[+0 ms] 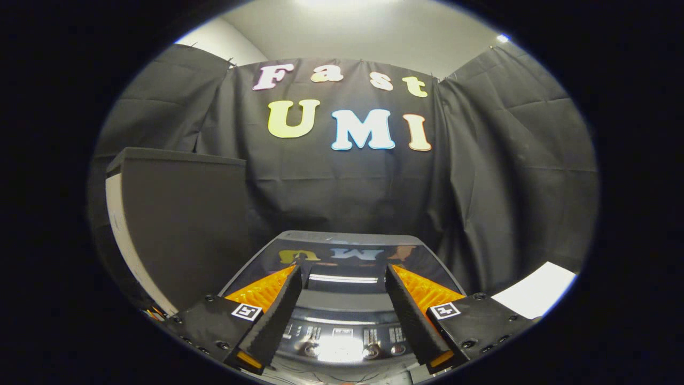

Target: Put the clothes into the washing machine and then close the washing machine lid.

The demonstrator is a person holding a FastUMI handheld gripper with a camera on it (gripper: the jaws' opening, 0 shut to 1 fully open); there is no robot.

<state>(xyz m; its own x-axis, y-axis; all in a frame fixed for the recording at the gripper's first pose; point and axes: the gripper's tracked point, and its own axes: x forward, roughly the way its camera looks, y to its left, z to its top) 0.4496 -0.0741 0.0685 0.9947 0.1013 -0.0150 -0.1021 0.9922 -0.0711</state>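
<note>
- a dark box point(176, 224) stands left of the washing machine, against the booth wall.
- the washing machine point(342, 321) sits below and ahead of the fingers; its glossy lid point(342, 254) lies flat and closed, its control panel point(342, 342) shows between the fingers.
- the gripper point(343, 275) is released, fingers wide apart, grasping nothing, above the lid.
- no clothes seen.

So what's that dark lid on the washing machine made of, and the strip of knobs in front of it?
The lid looks like dark glass or glossy plastic: it mirrors the booth wall sharply. The control panel seems shiny plastic or polished metal, since the knobs throw bright glare; I can't tell which. The claw hangs open above them, its fingers touching nothing.
</note>
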